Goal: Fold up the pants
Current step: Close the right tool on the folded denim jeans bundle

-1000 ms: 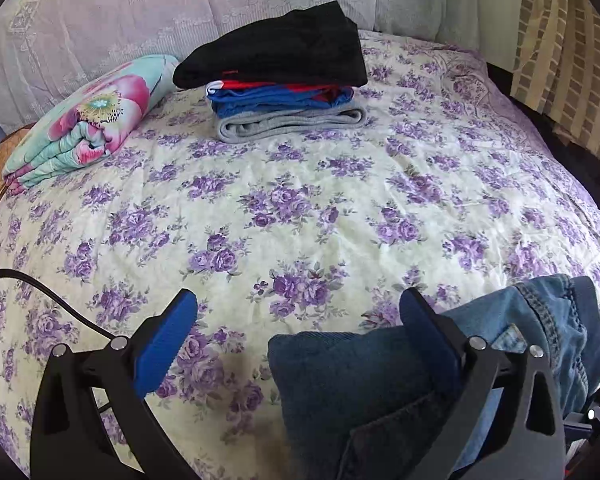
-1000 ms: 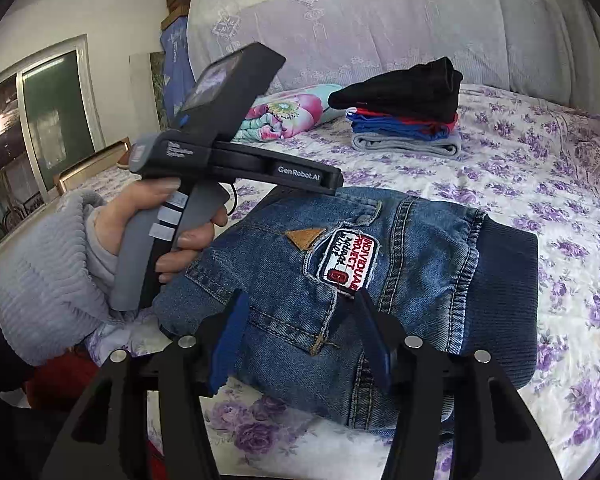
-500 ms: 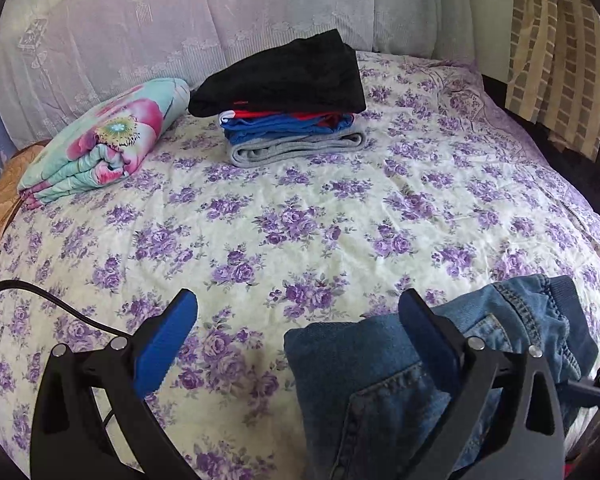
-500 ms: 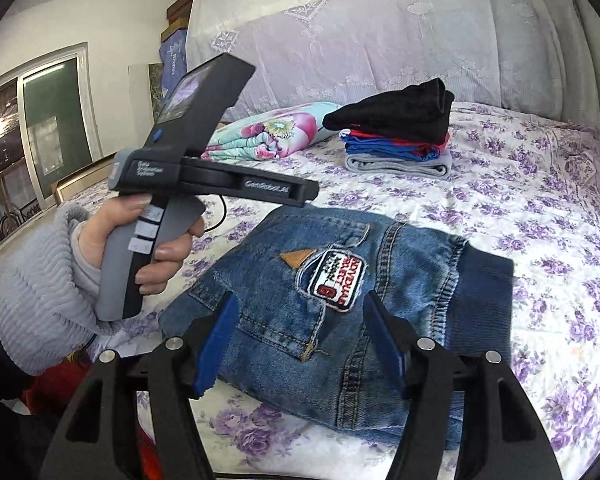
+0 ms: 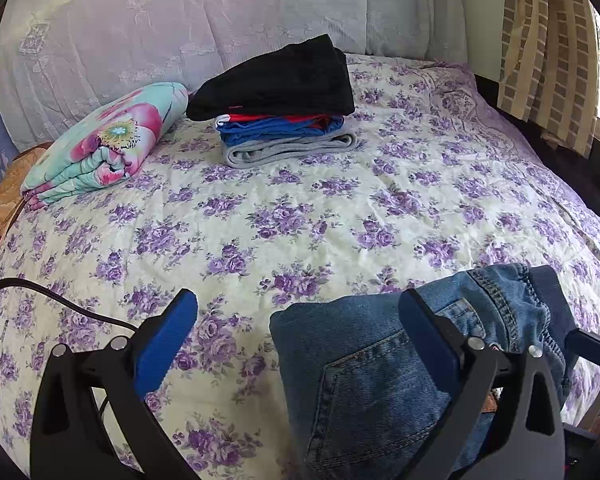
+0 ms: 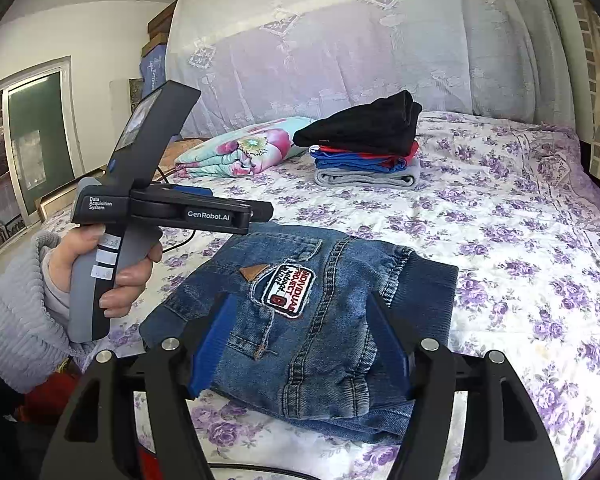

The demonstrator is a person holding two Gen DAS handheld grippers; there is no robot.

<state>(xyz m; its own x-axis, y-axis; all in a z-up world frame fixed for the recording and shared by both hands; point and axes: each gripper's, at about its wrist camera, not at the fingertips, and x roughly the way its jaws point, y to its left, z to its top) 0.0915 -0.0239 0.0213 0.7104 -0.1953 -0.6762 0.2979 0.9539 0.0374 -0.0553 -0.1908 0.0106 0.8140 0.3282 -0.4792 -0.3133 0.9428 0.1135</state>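
Folded blue denim pants [image 6: 320,312] with a red-and-white patch lie on the flowered bed near its front edge; they also show in the left wrist view [image 5: 380,368]. My left gripper [image 5: 296,332] is open and empty above the pants' left corner; its body, held in a hand, shows in the right wrist view [image 6: 172,212]. My right gripper [image 6: 300,340] is open, its blue-padded fingers standing on either side of the near edge of the pants without closing on them.
A stack of folded clothes [image 5: 280,100], black on top, sits at the back of the bed [image 5: 260,220]. A rolled floral blanket [image 5: 100,144] lies left of it. A black cable [image 5: 60,300] runs at the left. Curtains [image 5: 548,48] hang at the right.
Both grippers have pulled back and up from the folded pants. The left one has lifted clear of the denim; the right one has opened wider.
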